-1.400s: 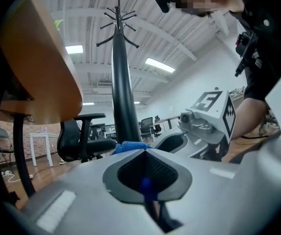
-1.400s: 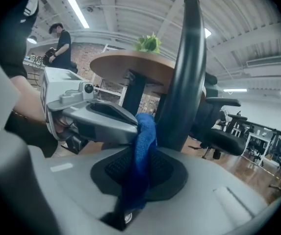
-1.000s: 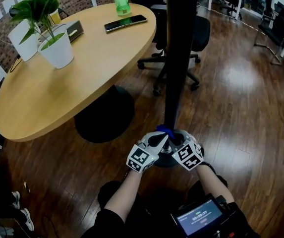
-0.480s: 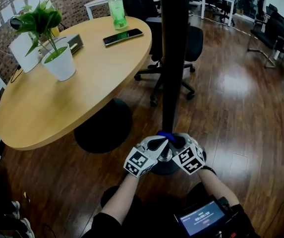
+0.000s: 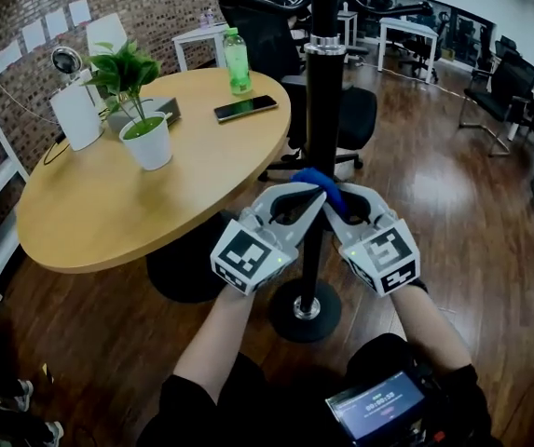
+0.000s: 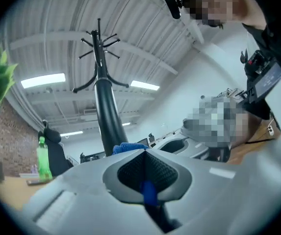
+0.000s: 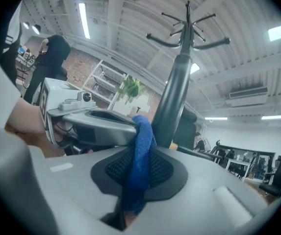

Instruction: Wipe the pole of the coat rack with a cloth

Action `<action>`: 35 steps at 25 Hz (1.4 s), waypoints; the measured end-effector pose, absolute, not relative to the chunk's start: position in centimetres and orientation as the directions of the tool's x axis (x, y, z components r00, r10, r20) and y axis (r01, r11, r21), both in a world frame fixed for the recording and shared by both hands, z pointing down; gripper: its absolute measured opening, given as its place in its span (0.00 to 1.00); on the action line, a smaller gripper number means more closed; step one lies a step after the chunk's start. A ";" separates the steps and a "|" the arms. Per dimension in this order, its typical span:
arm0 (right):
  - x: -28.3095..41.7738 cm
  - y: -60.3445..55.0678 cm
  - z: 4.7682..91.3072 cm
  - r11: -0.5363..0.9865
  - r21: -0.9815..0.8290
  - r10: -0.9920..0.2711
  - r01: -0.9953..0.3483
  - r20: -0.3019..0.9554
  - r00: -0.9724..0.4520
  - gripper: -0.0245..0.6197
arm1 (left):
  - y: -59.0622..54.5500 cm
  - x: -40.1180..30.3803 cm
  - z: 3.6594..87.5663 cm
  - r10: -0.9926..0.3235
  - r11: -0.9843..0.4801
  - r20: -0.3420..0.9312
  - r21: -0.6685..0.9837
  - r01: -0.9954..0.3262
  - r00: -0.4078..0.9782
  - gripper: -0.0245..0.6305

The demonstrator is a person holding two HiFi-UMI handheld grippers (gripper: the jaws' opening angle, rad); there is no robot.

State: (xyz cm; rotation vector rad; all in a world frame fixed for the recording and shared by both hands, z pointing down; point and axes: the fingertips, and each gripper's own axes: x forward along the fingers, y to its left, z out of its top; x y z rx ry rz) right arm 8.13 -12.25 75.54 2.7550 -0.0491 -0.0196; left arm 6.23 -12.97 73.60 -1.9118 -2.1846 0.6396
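Both grippers met at the black pole (image 5: 321,110) of the coat rack, well above its round base (image 5: 304,311), which stood on the dark wood floor (image 5: 472,212). The blue cloth (image 5: 317,179) was bunched against the near side of the pole, between the two sets of jaws. The left gripper (image 5: 314,194) had its jaws pressed together on a thin strip of the cloth, with the rest of the fabric puffed up just beyond the tips. The right gripper (image 5: 331,197) was clamped on a thicker fold, which ran down between its pads and curled over the tips toward the pole.

To the left stood a round wooden table (image 5: 89,222). A white pot (image 5: 151,142) on it held a leafy green plant (image 5: 125,71), upright, with a green surface showing inside the rim. Farther back, near the table's edge, a green bottle (image 5: 237,61) stood upright and capped; whether the colour belonged to the plastic or to a liquid inside could not be told. A phone (image 5: 246,108) lay flat just in front of the bottle. A black office chair (image 5: 350,115) stood behind the pole.
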 end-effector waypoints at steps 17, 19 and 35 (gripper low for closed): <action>8.6 -12.7 75.7 -0.912 0.408 -0.049 -0.049 0.012 0.999 0.12 | -13.0 5.9 73.0 0.948 0.065 -0.250 -0.454 0.889 -0.197 0.04; 8.7 -12.8 80.0 -0.912 0.404 -0.041 -0.071 0.081 0.996 0.12 | -13.2 6.2 77.1 0.946 0.089 -0.251 -0.407 0.909 -0.205 0.04; 8.6 -12.1 110.4 -0.943 0.294 0.042 -0.158 0.576 0.816 0.12 | -12.3 6.9 108.0 0.964 0.131 0.247 -0.117 0.984 -0.099 0.04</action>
